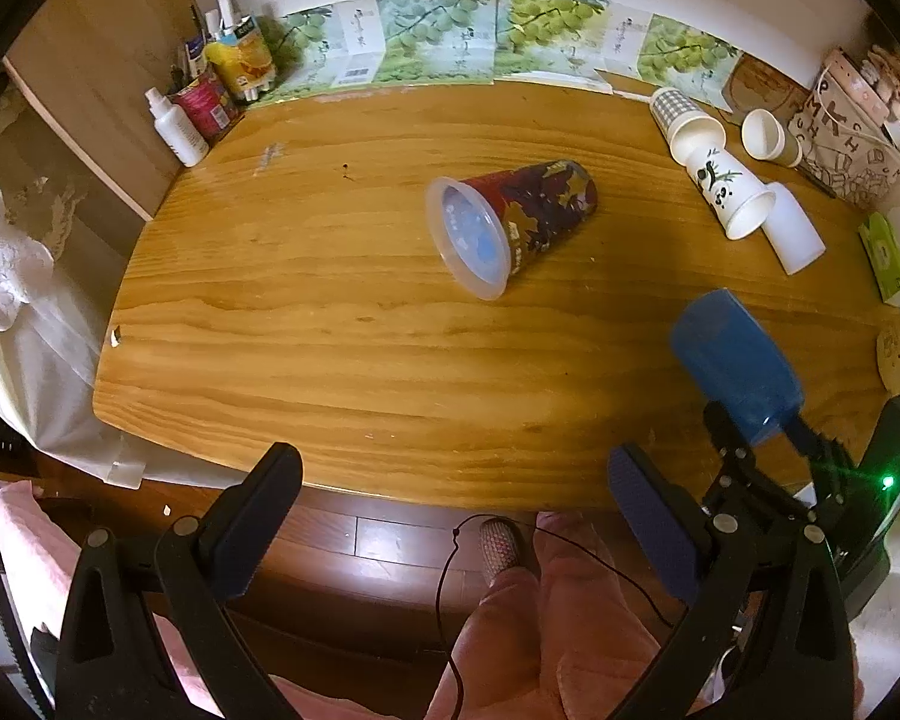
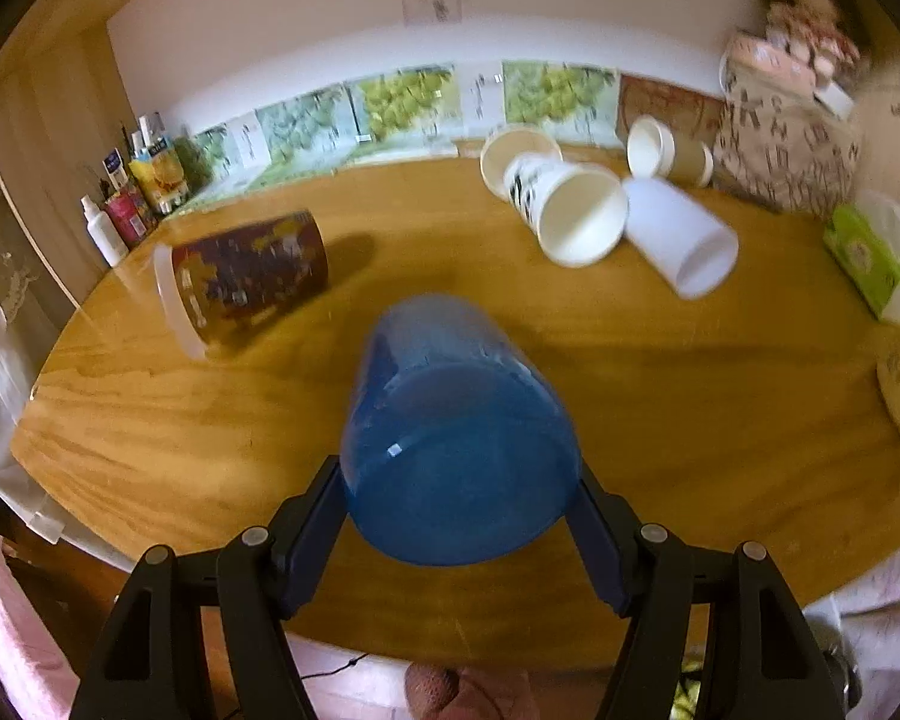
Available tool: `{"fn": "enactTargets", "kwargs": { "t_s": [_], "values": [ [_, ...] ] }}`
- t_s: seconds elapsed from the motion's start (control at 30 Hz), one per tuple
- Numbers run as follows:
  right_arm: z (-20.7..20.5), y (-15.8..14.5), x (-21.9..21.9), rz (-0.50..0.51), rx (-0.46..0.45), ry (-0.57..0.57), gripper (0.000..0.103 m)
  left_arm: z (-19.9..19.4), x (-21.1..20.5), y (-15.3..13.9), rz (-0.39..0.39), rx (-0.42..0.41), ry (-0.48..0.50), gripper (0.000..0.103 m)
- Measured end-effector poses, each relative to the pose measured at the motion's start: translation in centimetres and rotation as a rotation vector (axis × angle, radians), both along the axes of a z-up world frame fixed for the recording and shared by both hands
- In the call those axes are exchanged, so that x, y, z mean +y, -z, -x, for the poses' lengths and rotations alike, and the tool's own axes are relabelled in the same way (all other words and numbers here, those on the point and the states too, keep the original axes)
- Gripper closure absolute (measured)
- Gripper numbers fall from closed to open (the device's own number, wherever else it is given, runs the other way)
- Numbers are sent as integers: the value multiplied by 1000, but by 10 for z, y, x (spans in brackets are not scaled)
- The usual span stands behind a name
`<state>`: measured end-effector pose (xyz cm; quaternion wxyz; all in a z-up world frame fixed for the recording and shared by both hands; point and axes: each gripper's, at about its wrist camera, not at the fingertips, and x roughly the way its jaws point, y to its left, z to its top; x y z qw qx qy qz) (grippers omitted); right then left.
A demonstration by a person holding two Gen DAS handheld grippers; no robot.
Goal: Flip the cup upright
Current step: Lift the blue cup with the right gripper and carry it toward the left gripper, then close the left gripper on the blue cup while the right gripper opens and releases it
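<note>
Your right gripper [image 2: 459, 516] pinches the blue cup [image 2: 450, 420] above the table [image 2: 720, 420]; your left gripper [image 1: 456, 510] gapes wide, holding nothing.

Translucent blue plastic cup [image 2: 456, 420], glossy grained wood table [image 2: 720, 420], matt black tongs [image 2: 459, 516].

A lived-in home room: a wooden surface [image 1: 330, 312] against a white wall lined with grape-print paper sheets [image 1: 450, 36], toiletry bottles [image 1: 177, 129] crowding 1 corner, a patterned bag [image 1: 849, 138], a green tissue pack [image 1: 888, 258], lace cloth [image 1: 6, 264] and plank flooring [image 1: 378, 540].
</note>
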<state>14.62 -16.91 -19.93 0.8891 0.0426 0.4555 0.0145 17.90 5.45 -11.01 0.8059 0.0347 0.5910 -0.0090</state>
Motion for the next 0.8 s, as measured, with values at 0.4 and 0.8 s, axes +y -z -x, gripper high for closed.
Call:
{"fn": "enactTargets", "kwargs": {
  "t_s": [0.4,0.8],
  "values": [
    [-2,25,-2,-79,121,25,33,-12,-15,14,6,32,42,1],
    [-16,29,-5,-129,177,-9,33,-39,-37,31,73,106,17,1]
  ]
}}
